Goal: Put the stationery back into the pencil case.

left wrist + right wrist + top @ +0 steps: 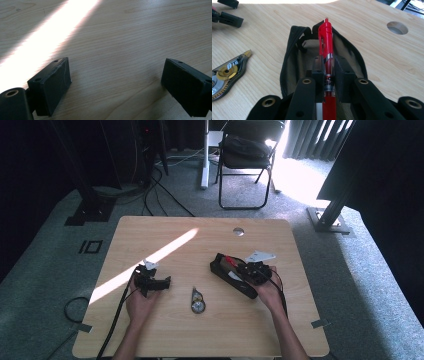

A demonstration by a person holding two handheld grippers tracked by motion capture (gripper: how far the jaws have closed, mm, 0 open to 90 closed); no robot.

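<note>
My right gripper point(329, 71) is shut on a red pen point(326, 40), which points away over the open mouth of a black zip pencil case point(289, 60). From above, the same right gripper point(252, 270) sits over the case point(222, 267) at the table's right middle, with the pen's red tip point(229, 259) just showing. Over at the left, my left gripper point(157, 282) rests low on the table. Its jaws stand wide apart in the left gripper view, left gripper point(115, 85) open over bare wood.
A correction tape dispenser point(197, 303) lies between the two hands, correction tape dispenser point(227, 75) left of the case. A cable hole point(238, 231) is near the far edge. A bright sunlight stripe point(145, 262) crosses the wooden table point(200, 335). A folding chair point(247, 155) stands beyond.
</note>
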